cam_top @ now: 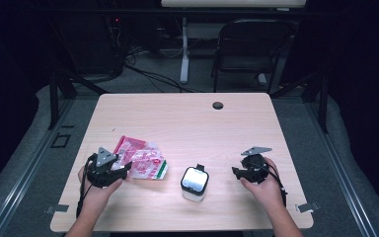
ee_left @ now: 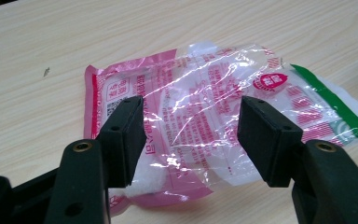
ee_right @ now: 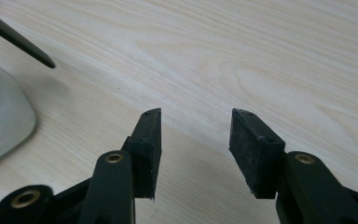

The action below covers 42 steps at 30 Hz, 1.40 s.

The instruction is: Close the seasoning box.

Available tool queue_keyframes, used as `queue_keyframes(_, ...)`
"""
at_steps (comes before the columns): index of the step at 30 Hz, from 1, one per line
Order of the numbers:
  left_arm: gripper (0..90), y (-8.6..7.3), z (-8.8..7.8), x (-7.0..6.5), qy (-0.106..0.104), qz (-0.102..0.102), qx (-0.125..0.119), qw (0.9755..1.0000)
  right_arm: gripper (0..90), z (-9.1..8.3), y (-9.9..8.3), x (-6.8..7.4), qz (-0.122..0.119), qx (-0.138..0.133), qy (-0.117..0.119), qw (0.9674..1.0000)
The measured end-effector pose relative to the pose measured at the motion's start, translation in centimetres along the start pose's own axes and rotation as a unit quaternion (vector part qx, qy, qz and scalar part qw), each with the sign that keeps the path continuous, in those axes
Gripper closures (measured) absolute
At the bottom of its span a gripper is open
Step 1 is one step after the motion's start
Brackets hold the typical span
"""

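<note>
A pink and clear plastic packet [cam_top: 143, 159] with a green edge lies flat on the left half of the wooden table [cam_top: 187, 123]. My left gripper [cam_top: 123, 170] sits at its near left edge, open, and in the left gripper view the packet [ee_left: 205, 116] lies between and beyond the black jaws, with white contents showing through. A small white container with a black rim [cam_top: 195, 183] stands at the front middle. My right gripper [cam_top: 236, 172] rests to its right, open over bare wood [ee_right: 261, 60], jaws pointing toward the container [ee_right: 2, 116].
A round cable hole [cam_top: 218, 105] sits near the table's far edge. A black chair [cam_top: 249, 47] and a white desk leg [cam_top: 184, 49] stand on the floor beyond. Metal clips [cam_top: 307, 207] mark the front corners.
</note>
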<state>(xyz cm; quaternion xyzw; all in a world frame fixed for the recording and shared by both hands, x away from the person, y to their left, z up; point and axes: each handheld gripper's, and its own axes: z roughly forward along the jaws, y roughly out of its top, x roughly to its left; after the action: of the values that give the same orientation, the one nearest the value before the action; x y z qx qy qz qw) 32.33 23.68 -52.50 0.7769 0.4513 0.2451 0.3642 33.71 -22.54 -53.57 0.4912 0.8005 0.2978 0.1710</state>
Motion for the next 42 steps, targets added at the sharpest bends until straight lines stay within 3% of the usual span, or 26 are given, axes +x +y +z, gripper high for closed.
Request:
queue_keyframes(8, 41.5, -0.4, 0.2, 0.9, 0.007, -0.011, 0.005, 0.9999, 53.1, 1.0, -0.9, -1.7, 0.026, 0.006, -0.02, 0.9994)
queue_keyframes(18, 41.5, -0.8, 0.5, 1.7, 0.012, -0.022, 0.012, 0.9996, 51.8, 1.6, -1.4, -2.2, 0.043, 0.01, -0.019, 0.9988)
queue_keyframes(31, 41.5, -1.2, 0.7, 2.3, 0.016, -0.034, 0.015, 0.9992, 50.5, 1.8, -1.2, -1.3, 0.018, 0.007, -0.023, 0.9996)
queue_keyframes(42, 41.4, -1.2, 0.6, 2.4, 0.017, -0.035, 0.018, 0.9991, 49.6, 2.0, -1.2, -0.9, 0.012, 0.01, -0.023, 0.9996)
